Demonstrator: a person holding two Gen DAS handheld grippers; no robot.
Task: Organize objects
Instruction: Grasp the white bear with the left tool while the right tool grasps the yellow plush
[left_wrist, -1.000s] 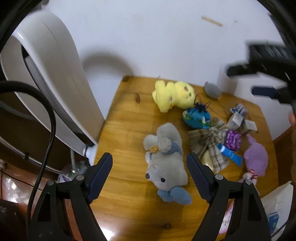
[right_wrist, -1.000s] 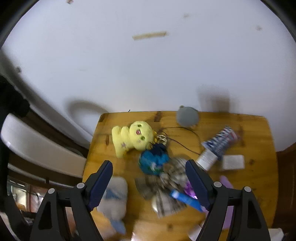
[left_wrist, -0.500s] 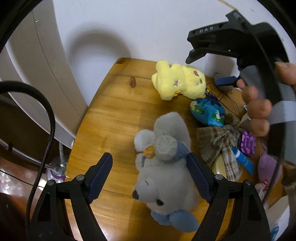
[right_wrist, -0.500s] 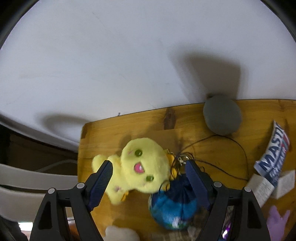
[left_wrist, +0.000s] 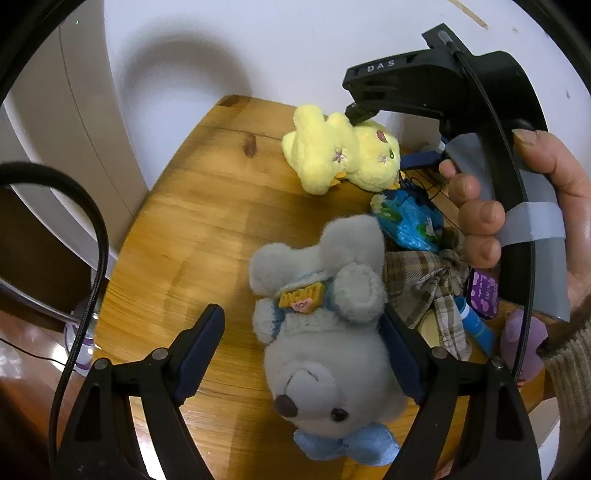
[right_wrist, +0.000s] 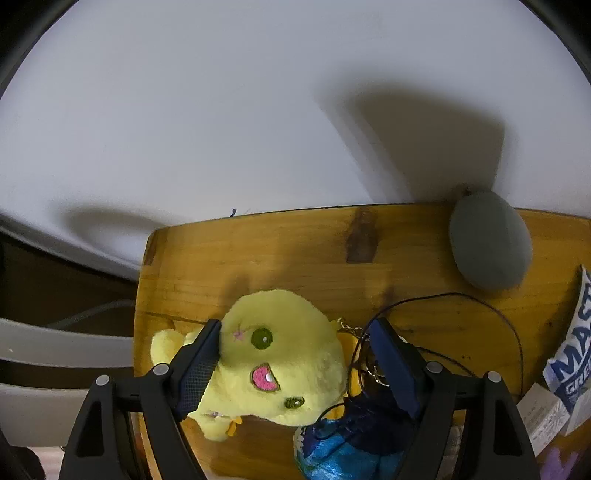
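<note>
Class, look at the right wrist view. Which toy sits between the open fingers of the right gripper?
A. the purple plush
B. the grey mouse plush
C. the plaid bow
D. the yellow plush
D. In the right wrist view the head of the yellow plush fills the gap of the right gripper, whose jaws stand open on either side of it.

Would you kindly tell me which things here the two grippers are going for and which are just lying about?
In hand:
- grey plush mouse, between left gripper
- yellow plush, between right gripper

Lying about:
- grey pebble-shaped object
- blue pouch
- plaid bow
</note>
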